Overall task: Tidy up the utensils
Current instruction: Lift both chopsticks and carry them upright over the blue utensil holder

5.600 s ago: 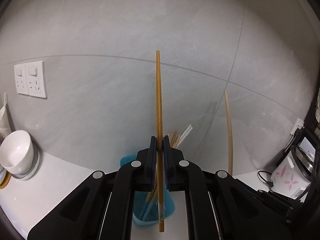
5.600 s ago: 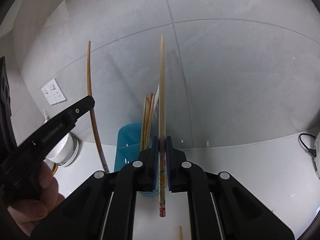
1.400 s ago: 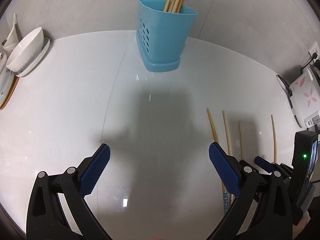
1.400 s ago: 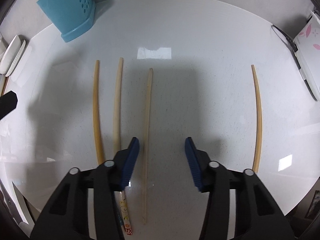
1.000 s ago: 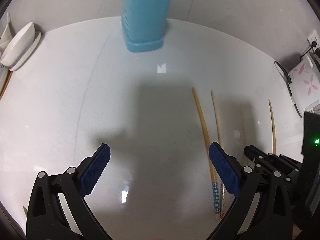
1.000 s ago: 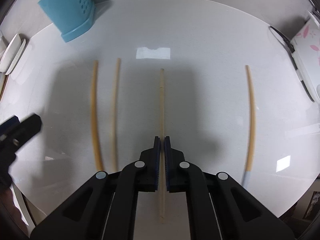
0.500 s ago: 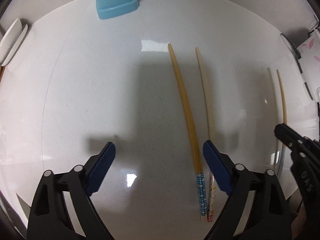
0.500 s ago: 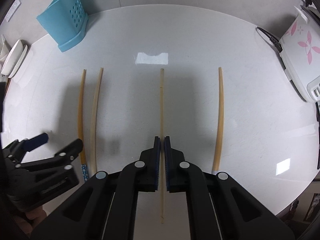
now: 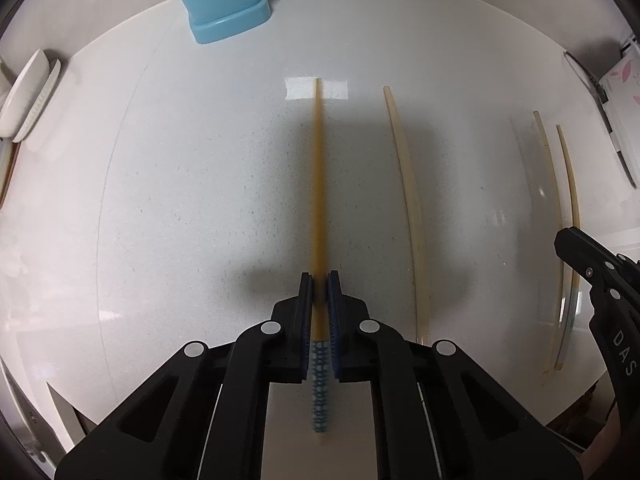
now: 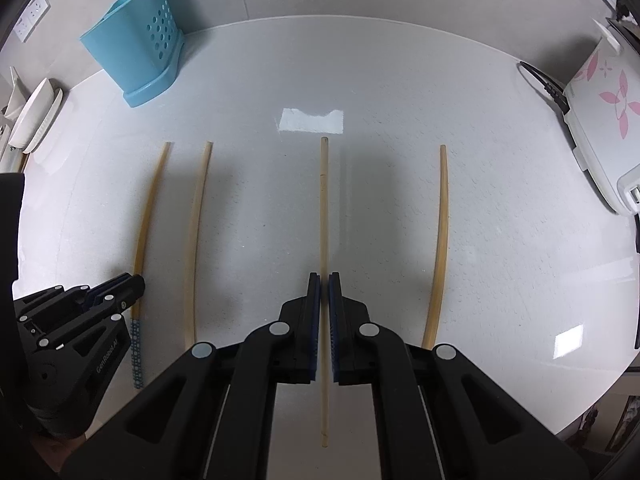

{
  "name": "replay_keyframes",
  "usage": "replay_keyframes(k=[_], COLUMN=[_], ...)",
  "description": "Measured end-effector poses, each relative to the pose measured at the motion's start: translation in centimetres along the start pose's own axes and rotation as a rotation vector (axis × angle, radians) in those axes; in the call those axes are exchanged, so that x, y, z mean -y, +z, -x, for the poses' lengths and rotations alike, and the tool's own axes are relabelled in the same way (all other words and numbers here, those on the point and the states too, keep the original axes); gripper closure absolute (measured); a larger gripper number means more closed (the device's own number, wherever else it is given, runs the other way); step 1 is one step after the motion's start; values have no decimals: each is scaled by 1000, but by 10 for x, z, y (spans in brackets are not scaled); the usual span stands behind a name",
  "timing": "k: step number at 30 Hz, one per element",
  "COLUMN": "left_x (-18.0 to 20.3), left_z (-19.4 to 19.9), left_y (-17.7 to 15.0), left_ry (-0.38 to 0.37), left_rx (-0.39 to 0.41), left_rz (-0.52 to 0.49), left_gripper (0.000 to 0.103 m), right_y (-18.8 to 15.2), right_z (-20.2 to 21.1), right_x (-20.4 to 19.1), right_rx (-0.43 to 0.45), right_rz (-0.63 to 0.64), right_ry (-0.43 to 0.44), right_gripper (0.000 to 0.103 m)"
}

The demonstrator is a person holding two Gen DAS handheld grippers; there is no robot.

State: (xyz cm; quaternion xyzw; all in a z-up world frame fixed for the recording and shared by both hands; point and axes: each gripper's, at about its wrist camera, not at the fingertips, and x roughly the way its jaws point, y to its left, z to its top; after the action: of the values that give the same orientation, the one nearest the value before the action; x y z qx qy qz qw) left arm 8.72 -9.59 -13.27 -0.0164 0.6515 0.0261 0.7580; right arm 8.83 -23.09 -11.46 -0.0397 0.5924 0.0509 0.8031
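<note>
Blue cup (image 10: 136, 46) stands far ahead of both grippers, and each long chopstick points toward it: left gripper (image 9: 320, 280) has just squeezed one (image 9: 319, 184), right gripper (image 10: 324, 280) pinches another (image 10: 323, 216).

The left hand-held gripper (image 9: 320, 280), wide open a second ago, has just been closing and now clamps the blue-patterned wooden chopstick (image 9: 319, 184) at frame centre.
</note>
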Motion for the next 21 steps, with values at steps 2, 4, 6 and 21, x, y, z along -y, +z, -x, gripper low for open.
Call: replay_keyframes(k=[2, 4, 6, 21], left_x=[-3, -6, -10, -29], left_z=[5, 10, 17, 78], left_y=[0, 0, 2, 11], left_ry=[-6, -8, -13, -39], left_rx=[15, 33, 53, 197], left_rz=[3, 6, 10, 28], left_gripper=[96, 96, 96, 96], right_y=[1, 2, 3, 28], right_z=[1, 3, 6, 39], right_x=[-2, -3, -6, -32], right_rx=[3, 7, 13, 112], right_rz=[1, 1, 2, 13], right_ry=[3, 5, 8, 31], right_gripper=[100, 100, 100, 100])
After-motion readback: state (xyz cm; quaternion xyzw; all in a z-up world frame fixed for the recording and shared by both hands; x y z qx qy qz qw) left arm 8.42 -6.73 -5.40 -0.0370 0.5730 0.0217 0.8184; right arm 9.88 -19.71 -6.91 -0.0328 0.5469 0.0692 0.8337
